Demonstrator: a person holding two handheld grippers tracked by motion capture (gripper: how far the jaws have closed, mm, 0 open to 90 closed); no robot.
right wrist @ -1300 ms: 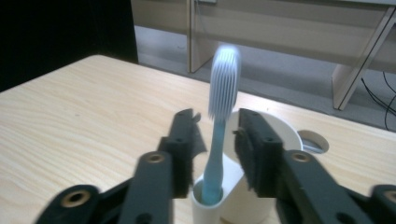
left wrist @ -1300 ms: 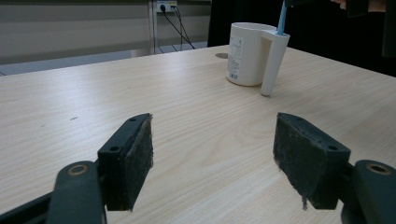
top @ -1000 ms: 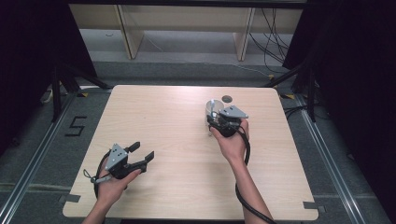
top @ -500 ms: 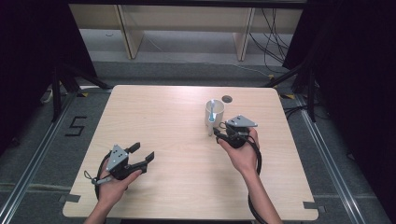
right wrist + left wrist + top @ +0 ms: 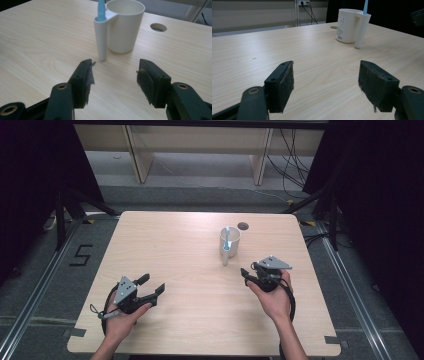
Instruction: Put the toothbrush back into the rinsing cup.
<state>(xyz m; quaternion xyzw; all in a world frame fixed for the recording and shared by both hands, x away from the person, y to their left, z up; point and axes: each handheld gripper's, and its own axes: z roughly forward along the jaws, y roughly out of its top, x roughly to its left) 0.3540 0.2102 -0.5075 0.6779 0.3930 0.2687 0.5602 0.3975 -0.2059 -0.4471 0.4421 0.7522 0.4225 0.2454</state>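
Fingers of your right gripper (image 5: 248, 273) now spread empty, drawn back from the white cup (image 5: 230, 241); its blue toothbrush (image 5: 101, 10) stands placed; left gripper (image 5: 150, 288) spread too.

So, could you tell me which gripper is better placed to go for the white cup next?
Probably the right gripper: open, empty, near the white cup and facing it. The left gripper lies farther off.

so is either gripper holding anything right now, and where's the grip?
Nothing is held. The right gripper is open, fingers apart on the near side of the white cup, not touching it. The left gripper is open over bare table.
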